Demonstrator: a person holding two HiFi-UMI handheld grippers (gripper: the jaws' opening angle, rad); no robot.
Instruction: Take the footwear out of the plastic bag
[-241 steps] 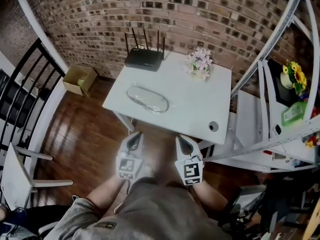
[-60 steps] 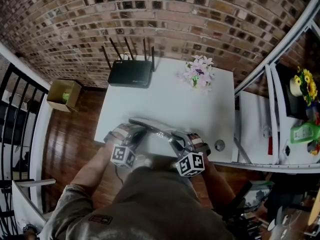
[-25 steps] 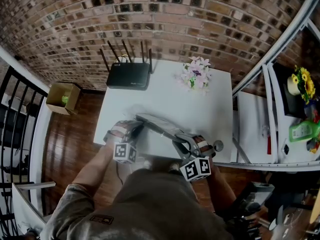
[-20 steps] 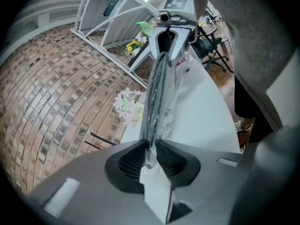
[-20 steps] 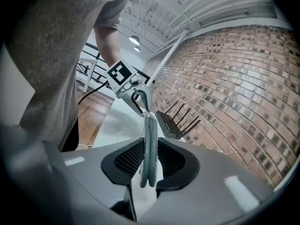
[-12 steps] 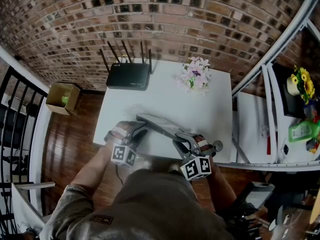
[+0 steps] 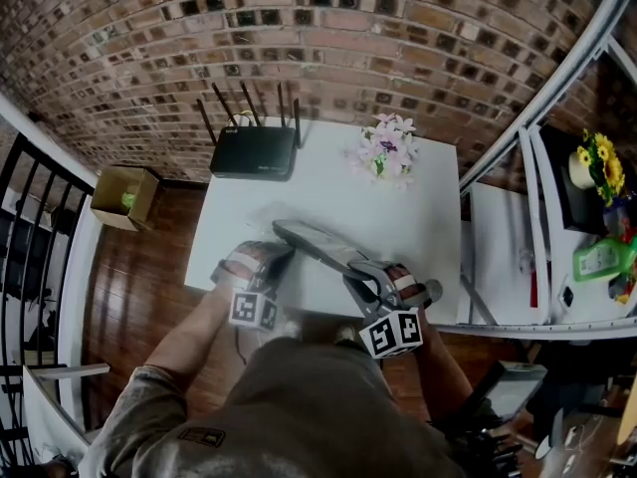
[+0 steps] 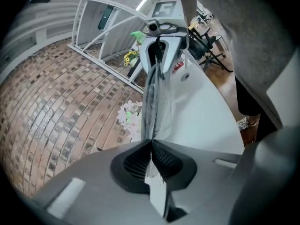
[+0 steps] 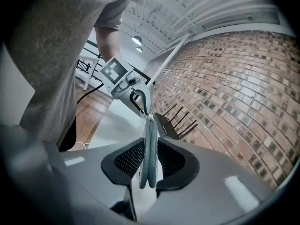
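A flat grey pair of footwear (image 7: 320, 244) in a clear plastic bag hangs just above the white table (image 7: 408, 207), stretched between both grippers. My left gripper (image 7: 282, 251) holds the bag's left end. In the left gripper view its jaws (image 8: 151, 144) are shut on the thin plastic bag (image 8: 153, 95), which runs up to the right gripper (image 8: 157, 37). My right gripper (image 7: 360, 273) holds the other end. In the right gripper view its jaws (image 9: 149, 159) are shut on the grey footwear (image 9: 150, 142), edge on, and the left gripper (image 9: 139, 97) faces it.
A black router (image 7: 254, 152) with antennas and a bunch of pale flowers (image 7: 386, 149) stand at the table's far side by the brick wall. A cardboard box (image 7: 119, 195) lies on the wood floor at left. A metal shelf (image 7: 587, 257) stands at right.
The left gripper's jaws opened and shut again on the bag's end, and it moved slightly right. The right gripper and the bagged footwear have barely moved.
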